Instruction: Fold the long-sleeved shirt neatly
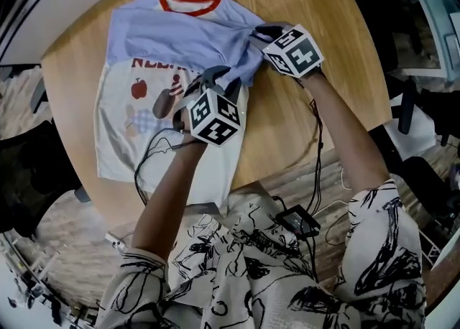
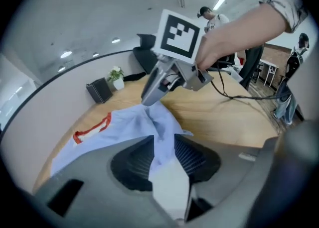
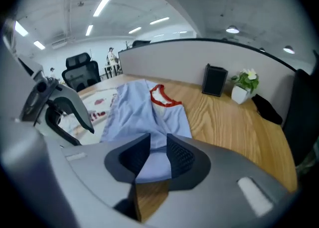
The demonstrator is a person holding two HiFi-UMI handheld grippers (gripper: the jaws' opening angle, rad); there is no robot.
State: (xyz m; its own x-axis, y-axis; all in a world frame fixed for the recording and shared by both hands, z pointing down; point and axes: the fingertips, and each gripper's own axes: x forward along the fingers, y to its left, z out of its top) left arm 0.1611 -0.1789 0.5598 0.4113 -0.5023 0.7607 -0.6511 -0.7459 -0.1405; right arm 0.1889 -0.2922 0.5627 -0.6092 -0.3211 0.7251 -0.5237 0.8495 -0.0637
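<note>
Top (image 1: 287,277): white and loose, with a black scribbled line print. It fills the head view from 5 to 7 o'clock. My sleeves (image 1: 379,228) end above the forearms.

Left gripper (image 1: 214,76) and right gripper (image 1: 262,33): grey shells. Each carries a white cube (image 1: 213,116) with black square markers, the right one at 1 o'clock from the left. Pads (image 2: 192,155) are dark and ribbed.

Thin black cables (image 1: 317,148) trail from both grippers towards a small black box (image 1: 296,221) at 6 o'clock.

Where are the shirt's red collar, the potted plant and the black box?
red collar (image 1: 190,12), head view, front of the neckline band.
potted plant (image 3: 246,78), right gripper view, on its leaves.
black box (image 3: 215,80), right gripper view, its front face.
</note>
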